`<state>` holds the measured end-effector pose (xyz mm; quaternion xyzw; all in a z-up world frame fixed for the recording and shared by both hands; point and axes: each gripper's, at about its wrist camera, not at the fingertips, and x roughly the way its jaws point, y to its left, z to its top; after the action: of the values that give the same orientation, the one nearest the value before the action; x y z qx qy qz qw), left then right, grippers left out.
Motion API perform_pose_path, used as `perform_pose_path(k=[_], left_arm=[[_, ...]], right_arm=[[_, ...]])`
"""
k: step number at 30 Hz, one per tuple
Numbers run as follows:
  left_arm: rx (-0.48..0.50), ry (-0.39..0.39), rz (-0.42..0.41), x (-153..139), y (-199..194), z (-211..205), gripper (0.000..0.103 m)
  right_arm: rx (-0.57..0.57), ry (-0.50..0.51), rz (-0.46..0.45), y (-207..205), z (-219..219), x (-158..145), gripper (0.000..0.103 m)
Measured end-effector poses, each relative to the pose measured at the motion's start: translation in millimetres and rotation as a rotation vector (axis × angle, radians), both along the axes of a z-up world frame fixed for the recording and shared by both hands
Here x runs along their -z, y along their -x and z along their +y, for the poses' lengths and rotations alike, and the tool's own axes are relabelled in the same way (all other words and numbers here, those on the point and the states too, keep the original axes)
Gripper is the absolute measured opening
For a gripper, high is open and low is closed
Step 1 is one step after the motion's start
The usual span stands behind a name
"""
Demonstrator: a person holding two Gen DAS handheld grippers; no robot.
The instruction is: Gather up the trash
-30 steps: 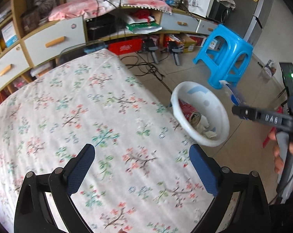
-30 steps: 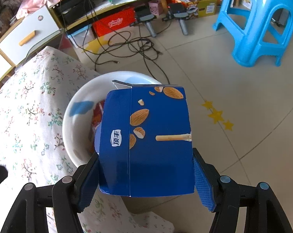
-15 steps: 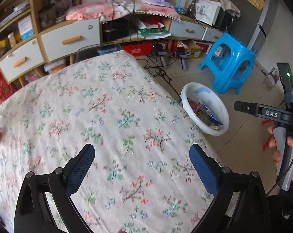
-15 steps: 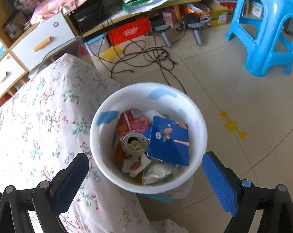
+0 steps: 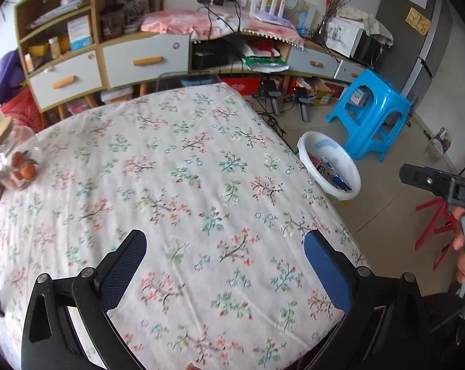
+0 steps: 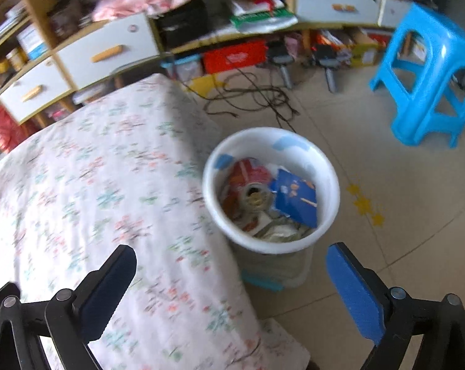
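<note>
The white trash bin [image 6: 269, 246] stands on the floor against the table's edge. In it lie a blue snack box [image 6: 297, 200], a red can [image 6: 250, 172] and crumpled wrappers. My right gripper [image 6: 230, 256] hangs above and short of the bin; its jaws are opening, with nothing between them. My left gripper [image 5: 224, 243] is open and empty over the floral tablecloth [image 5: 170, 169]. From the left wrist view the bin [image 5: 352, 172] is far to the right, with the blue box [image 5: 337, 178] showing inside. A hand [image 5: 462, 256] holds the right gripper's handle at the right edge.
A blue plastic stool [image 6: 429, 71] stands beyond the bin. Black cables [image 6: 254, 98] trail over the floor near the cabinet with drawers [image 5: 140, 58]. A glass jar of orange fruit [image 5: 13, 160] sits at the table's left edge. A red metal frame [image 5: 432, 225] stands at the right.
The right gripper let go of the blue box, which dropped into the bin, and its jaws spread wide. Both grippers drew back and up, so the bin looks smaller.
</note>
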<state>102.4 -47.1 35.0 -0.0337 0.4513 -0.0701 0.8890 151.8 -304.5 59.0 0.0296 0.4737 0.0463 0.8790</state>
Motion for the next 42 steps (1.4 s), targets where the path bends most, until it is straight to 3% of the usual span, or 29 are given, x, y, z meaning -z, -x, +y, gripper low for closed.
perform_pose_path(k=[5, 11, 17, 22, 42], left_arm=[[-0.027, -0.027, -0.031, -3.7, 27.9, 3.5, 0.103], [-0.053, -0.044, -0.057, -0.3, 56.8, 2.8, 0.103], [-0.096, -0.053, -0.072, 9.0, 70.6, 4.5, 0.103], [-0.118, -0.068, -0.088, 12.1, 72.0, 6.5, 0.103], [-0.086, -0.073, -0.073, 19.9, 78.8, -2.2, 0.103]], right_arm=[[-0.032, 0.018, -0.061, 40.1, 21.6, -9.4, 0.102], [-0.035, 0.073, -0.144, 89.1, 48.7, 1.7, 0.102], [0.022, 0.115, -0.232, 108.6, 56.5, 18.5, 0.102], [0.014, 0.122, -0.185, 106.5, 59.1, 37.2, 0.102], [0.032, 0.108, -0.170, 108.6, 60.8, 44.9, 0.102]])
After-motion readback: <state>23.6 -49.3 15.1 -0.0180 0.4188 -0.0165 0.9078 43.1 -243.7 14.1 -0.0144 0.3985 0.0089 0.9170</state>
